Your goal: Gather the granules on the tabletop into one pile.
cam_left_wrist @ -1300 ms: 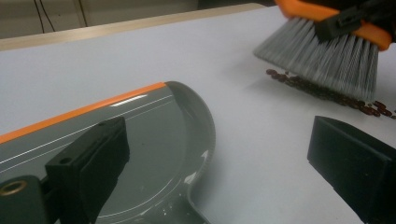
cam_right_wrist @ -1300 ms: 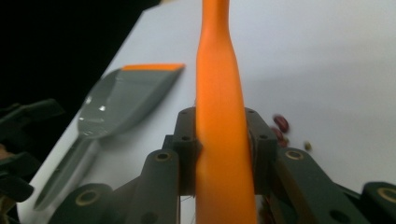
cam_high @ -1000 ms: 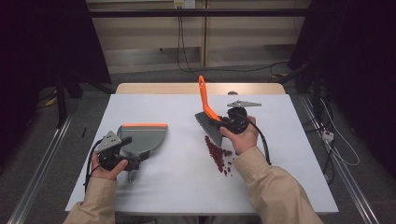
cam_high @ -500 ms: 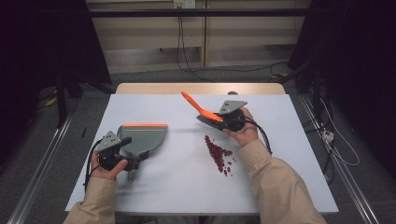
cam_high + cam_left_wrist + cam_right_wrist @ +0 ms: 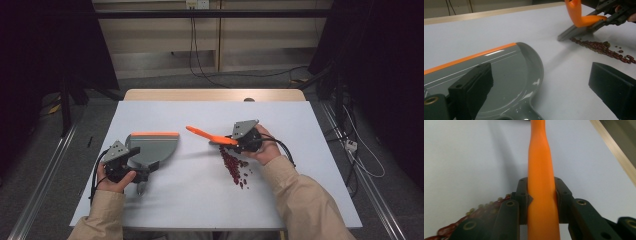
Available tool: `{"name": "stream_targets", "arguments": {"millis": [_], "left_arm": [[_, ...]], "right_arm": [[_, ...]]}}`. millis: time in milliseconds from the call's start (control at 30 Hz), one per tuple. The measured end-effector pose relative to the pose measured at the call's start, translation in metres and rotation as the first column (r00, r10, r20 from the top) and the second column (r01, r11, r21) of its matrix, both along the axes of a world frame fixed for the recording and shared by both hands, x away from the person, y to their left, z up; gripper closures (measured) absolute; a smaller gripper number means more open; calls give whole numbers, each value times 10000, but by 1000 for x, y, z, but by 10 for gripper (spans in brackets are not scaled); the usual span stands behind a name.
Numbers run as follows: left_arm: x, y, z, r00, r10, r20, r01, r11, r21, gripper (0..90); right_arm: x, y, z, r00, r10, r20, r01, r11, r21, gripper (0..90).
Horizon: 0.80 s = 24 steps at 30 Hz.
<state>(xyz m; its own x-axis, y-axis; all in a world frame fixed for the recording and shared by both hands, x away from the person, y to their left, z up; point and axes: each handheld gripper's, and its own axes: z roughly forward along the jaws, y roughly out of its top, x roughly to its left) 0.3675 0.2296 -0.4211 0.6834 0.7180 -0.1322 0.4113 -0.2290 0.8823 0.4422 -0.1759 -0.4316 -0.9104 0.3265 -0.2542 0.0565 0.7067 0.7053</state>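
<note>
A grey dustpan (image 5: 152,146) with an orange front lip lies flat on the table's left side. My left gripper (image 5: 145,175) stands open at its handle end, and the left gripper view shows the pan (image 5: 506,75) between the wide-apart jaws. My right gripper (image 5: 231,140) is shut on the orange handle (image 5: 202,133) of a small brush, which points left and lies low. In the right gripper view the handle (image 5: 540,157) is clamped between the jaws. The brush's grey bristles (image 5: 574,32) touch the table at the far end of a streak of red beans (image 5: 234,165).
The white table top (image 5: 200,205) has a wooden strip along its far edge (image 5: 215,95). A few loose beans (image 5: 245,182) lie scattered toward the near side of the streak. Cables trail from both grippers. The floor is dark all around.
The right gripper has swung the brush from upright down to nearly level, handle pointing left, with the bristles set down at the far end of the beans. The left gripper and dustpan have stayed put.
</note>
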Motion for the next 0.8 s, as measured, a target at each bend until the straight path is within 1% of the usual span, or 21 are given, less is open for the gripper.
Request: {"name": "stream_targets", "arguments": {"millis": [33, 233, 333, 633, 667, 800], "left_arm": [[0, 0, 0, 10000, 5, -4, -5, 10000, -11, 53], [-1, -1, 0, 10000, 16, 7, -16, 10000, -1, 53], [-1, -1, 0, 10000, 2, 34, -2, 10000, 22, 53], [-1, -3, 0, 10000, -19, 9, 19, 10000, 25, 53], [-1, -3, 0, 10000, -26, 17, 26, 10000, 32, 53], [-1, -3, 0, 10000, -11, 24, 11, 10000, 30, 53]], "right_arm": [[-2, -1, 0, 10000, 31, -62, -31, 10000, 41, 708], [-15, -3, 2, 9992, 383, -152, -385, 9992, -138, 707], [-20, -3, 4, 9983, 534, -236, -538, 9984, -145, 707], [-31, -3, 5, 9964, 731, -435, -726, 9973, 121, 708], [-32, -3, 5, 9965, 733, -393, -730, 9973, 107, 708], [-35, -2, 6, 9953, 842, -484, -836, 9964, 125, 709]]}}
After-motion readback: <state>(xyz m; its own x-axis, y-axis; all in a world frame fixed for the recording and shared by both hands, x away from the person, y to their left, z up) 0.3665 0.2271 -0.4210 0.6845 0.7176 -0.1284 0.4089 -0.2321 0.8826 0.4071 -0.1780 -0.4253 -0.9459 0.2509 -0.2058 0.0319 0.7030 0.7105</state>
